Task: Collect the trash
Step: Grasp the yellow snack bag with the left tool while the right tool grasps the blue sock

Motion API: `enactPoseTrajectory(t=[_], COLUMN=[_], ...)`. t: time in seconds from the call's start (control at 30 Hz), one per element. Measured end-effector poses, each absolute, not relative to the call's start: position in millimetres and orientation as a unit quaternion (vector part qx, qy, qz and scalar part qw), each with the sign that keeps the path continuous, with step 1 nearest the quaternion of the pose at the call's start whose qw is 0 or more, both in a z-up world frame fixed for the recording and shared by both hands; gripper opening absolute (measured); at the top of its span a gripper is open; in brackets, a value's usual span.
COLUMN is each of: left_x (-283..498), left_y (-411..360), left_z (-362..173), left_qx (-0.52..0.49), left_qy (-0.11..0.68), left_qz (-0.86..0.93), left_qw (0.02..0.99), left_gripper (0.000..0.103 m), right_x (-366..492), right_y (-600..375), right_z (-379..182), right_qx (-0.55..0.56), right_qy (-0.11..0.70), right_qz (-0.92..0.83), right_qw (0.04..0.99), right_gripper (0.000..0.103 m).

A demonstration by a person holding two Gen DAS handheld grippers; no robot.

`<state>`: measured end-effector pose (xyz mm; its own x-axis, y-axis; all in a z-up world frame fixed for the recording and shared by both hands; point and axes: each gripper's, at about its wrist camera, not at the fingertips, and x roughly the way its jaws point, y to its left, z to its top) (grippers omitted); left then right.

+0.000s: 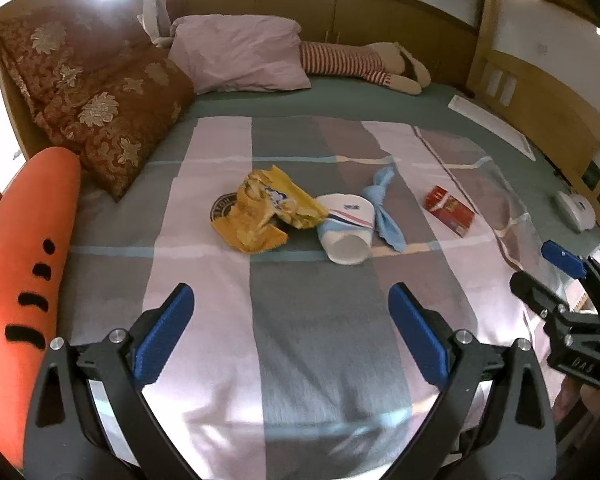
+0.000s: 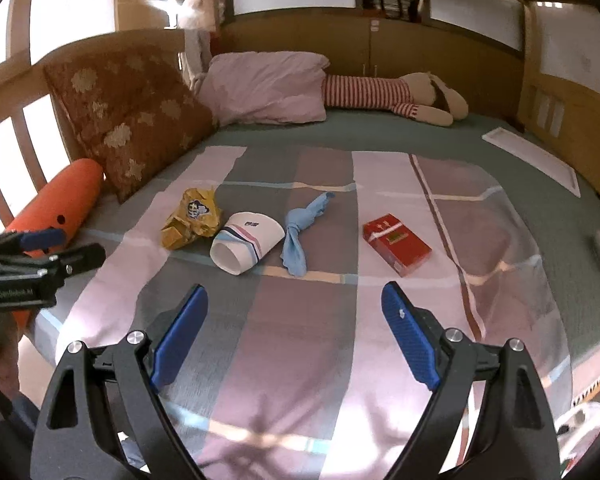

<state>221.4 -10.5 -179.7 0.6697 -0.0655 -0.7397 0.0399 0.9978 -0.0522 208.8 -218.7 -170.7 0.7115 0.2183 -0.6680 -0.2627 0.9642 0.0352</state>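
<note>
A crumpled yellow snack bag (image 1: 266,210) (image 2: 192,218), a white paper cup on its side (image 1: 346,226) (image 2: 246,246), a knotted light-blue cloth (image 1: 384,208) (image 2: 302,232) and a red cigarette box (image 1: 449,210) (image 2: 396,244) lie in a row on the striped blanket (image 1: 312,336) (image 2: 308,340). My left gripper (image 1: 292,332) is open and empty, low over the blanket, short of the bag and cup. My right gripper (image 2: 294,330) is open and empty, short of the cloth and box.
An orange carrot-shaped cushion (image 1: 24,272) (image 2: 56,212) lies at the left edge, next to floral brown pillows (image 1: 100,108). A pink pillow (image 1: 240,54) and a striped plush toy (image 1: 364,64) lie at the head. A white device (image 1: 576,210) sits at the right edge.
</note>
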Motion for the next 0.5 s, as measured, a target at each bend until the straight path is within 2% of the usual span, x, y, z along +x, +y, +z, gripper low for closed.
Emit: enactPoseTrajectory(t=[0.2, 0.4, 0.5], left_x=[287, 334, 350], left_y=[-8, 11, 11], left_z=[-217, -261, -272], left_qx=[0.027, 0.021, 0.026], left_qy=[0.445, 0.482, 0.481], left_qz=[-0.023, -0.008, -0.012], left_qw=[0.895, 0.876, 0.876], left_gripper=[0.096, 0.084, 0.083], right_x=[289, 346, 365], right_y=[-199, -187, -178], right_z=[-218, -266, -284], right_qx=[-0.037, -0.066, -0.068], right_qy=[0.423, 0.457, 0.468], right_qz=[0.125, 0.101, 0.103], right_qw=[0.897, 0.881, 0.875], right_gripper=[0.084, 0.07, 0.063])
